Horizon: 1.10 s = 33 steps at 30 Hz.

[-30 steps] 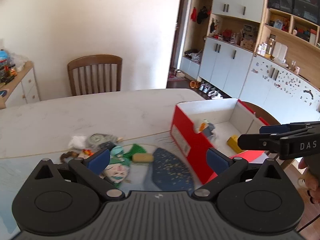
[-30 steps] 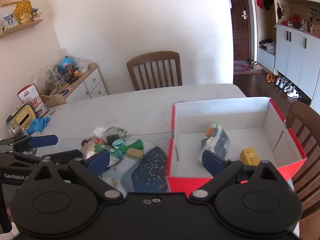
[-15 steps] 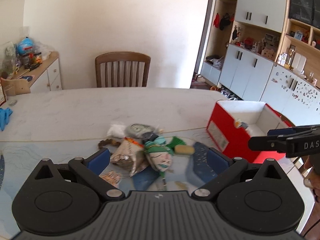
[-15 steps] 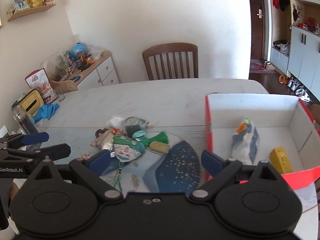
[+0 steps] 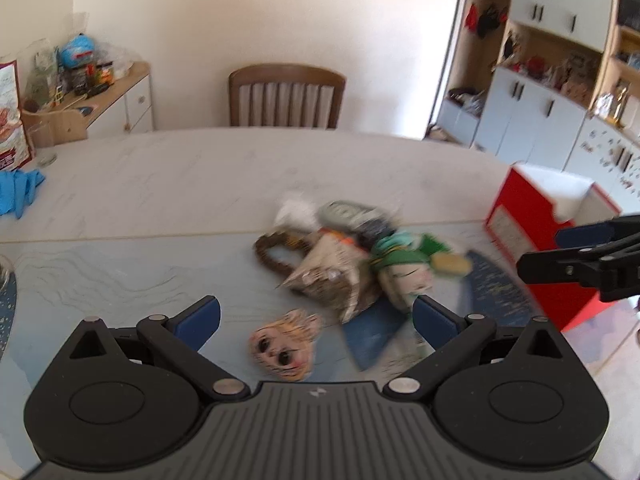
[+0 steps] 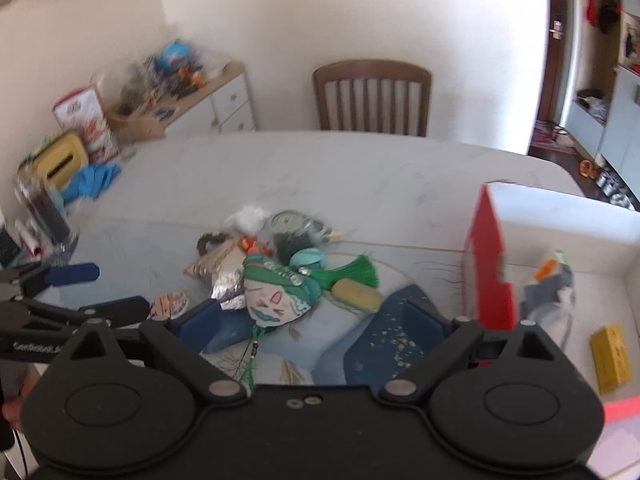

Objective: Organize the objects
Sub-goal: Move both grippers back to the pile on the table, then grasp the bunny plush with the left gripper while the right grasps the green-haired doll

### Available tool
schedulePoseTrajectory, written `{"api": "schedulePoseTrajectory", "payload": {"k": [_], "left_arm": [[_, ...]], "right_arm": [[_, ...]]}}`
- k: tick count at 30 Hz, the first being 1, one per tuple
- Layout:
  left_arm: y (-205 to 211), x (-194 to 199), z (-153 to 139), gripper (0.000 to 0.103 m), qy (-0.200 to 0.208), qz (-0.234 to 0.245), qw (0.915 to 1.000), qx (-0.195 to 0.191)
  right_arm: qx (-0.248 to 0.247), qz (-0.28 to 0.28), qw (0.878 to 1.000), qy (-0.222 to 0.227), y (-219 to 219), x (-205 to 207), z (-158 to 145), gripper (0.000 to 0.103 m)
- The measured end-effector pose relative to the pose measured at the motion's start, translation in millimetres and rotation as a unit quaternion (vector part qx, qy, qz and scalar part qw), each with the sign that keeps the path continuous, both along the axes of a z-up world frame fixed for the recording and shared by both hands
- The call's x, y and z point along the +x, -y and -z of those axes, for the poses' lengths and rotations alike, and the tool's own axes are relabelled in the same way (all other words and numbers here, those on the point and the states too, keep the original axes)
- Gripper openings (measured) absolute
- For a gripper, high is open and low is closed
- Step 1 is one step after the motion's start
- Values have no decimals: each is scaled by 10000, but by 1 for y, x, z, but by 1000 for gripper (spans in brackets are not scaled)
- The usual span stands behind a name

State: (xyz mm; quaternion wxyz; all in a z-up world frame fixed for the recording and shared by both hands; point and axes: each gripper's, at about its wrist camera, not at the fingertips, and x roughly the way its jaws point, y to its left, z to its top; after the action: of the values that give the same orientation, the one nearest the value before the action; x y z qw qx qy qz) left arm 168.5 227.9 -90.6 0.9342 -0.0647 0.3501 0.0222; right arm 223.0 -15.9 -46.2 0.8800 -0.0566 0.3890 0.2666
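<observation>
A pile of small items [image 5: 348, 256] lies mid-table on a blue patterned mat. It includes a green-turbaned mask face [image 6: 276, 296], a green tassel [image 6: 352, 274], a yellow bar [image 6: 356, 294] and a foil packet [image 5: 328, 276]. A blond doll face [image 5: 284, 350] lies apart, just ahead of my left gripper [image 5: 316, 318], which is open and holds nothing. My right gripper [image 6: 312, 324] is open too, hovering before the mask face. The red box [image 6: 488, 276] at right holds a penguin toy [image 6: 552, 288] and a yellow block [image 6: 612, 356].
A wooden chair [image 5: 286, 96] stands at the table's far side. A cluttered sideboard [image 6: 192, 108] stands at the back left. A blue cloth [image 6: 92, 182] and a yellow tissue box [image 6: 60, 160] sit on the table's left end. Cabinets [image 5: 536, 120] line the right wall.
Both views have swung left: the red box has slid toward the right edge and the pile now sits centred. The left gripper is closer to the blond doll face. Both grippers stay open.
</observation>
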Motion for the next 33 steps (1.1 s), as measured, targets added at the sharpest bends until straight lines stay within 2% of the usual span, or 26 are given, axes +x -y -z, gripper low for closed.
{"api": "schedulePoseTrajectory", "payload": {"k": [6,10,15,20,24,28,33], "left_arm": [[-10,10,26,103,-235,-111,9997,27],[-13,15,40,102,-365,-141,9992,10],[-15,21,54,102,-470,-153,9988,-17],[-14,25,60,101,-492,-157,9987,-13],[-12,28,64,95,-527,-134,9985,17],[-10,30,67,82,-543,-85,9985,61],[-9,28,67,66,-507,-74,9985,198]], "right_arm": [[-305,-335,9989,-98,-29,17,19,95],[-519,-509,9972,-182,-45,28,32,90],[-652,-628,9955,-286,-57,40,44,89],[-845,-655,9939,-282,-69,52,56,81],[-923,-797,9922,-275,-78,56,61,80],[-1054,-897,9901,-253,-85,59,67,80],[-1117,-988,9885,-244,-90,60,70,73]]}}
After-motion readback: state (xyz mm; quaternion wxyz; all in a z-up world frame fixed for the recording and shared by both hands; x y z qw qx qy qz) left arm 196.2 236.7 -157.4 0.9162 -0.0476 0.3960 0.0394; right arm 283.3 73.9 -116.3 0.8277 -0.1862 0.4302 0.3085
